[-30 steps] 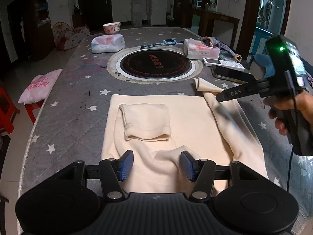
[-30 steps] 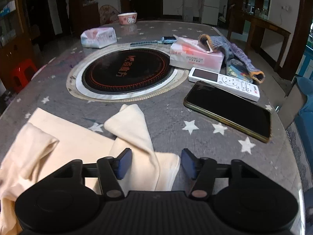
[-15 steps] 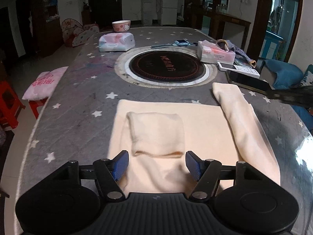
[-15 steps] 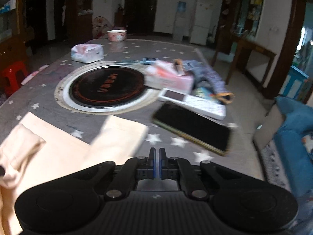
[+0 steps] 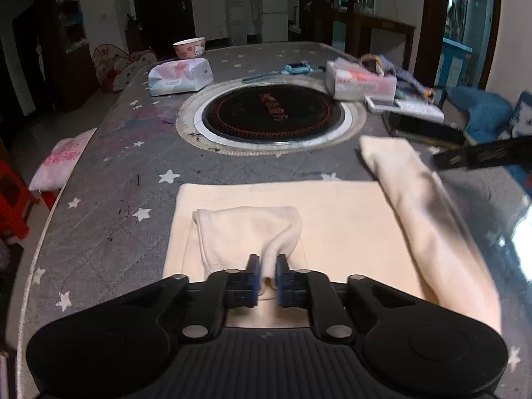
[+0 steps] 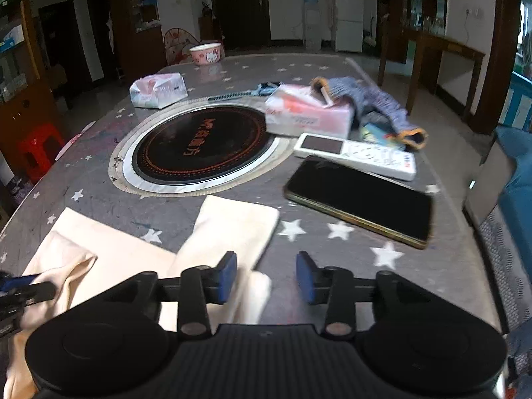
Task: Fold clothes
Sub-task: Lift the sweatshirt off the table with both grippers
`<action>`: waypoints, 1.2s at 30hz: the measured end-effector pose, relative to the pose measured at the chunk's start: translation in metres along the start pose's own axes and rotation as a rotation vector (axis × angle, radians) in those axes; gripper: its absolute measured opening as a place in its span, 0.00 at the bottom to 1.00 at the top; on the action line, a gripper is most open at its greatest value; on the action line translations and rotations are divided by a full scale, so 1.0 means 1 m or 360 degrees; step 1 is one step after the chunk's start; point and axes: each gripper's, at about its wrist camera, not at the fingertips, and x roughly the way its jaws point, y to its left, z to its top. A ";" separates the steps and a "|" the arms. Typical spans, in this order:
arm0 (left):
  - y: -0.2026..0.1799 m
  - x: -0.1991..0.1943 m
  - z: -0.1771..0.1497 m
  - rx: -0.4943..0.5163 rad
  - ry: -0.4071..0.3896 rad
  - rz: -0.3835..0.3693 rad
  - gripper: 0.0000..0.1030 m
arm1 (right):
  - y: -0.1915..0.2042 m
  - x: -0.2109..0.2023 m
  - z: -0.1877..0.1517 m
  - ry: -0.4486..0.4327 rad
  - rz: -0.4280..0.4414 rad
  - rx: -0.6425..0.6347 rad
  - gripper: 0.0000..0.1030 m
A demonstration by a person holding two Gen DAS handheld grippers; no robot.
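We are pinching the near edge of the folded-in sleeve (image 5: pixel 246 229) of the cream garment (image 5: pixel 335 219) in the left claw (image 5: pixel 267 277), nearly closed on it, the garment lying flat on the starred worktop (image 5: pixel 109 206). The right claw (image 6: pixel 266 277) is hovering wide open and empty over the other sleeve (image 6: pixel 232 229). We are judging the cloth light, soft and floppy, so a cuff or hem edge is offering the best hold.

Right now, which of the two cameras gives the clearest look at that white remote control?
The right wrist view: the white remote control lies whole and sharp behind the black phone, screen and buttons visible. In the left wrist view it is only a small, blurred sliver at the table's far right.
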 end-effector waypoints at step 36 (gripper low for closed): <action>0.204 -0.183 -0.130 -0.0600 -0.0092 0.0715 0.10 | -0.077 -0.138 -0.065 -0.0176 -0.0481 -0.0050 0.08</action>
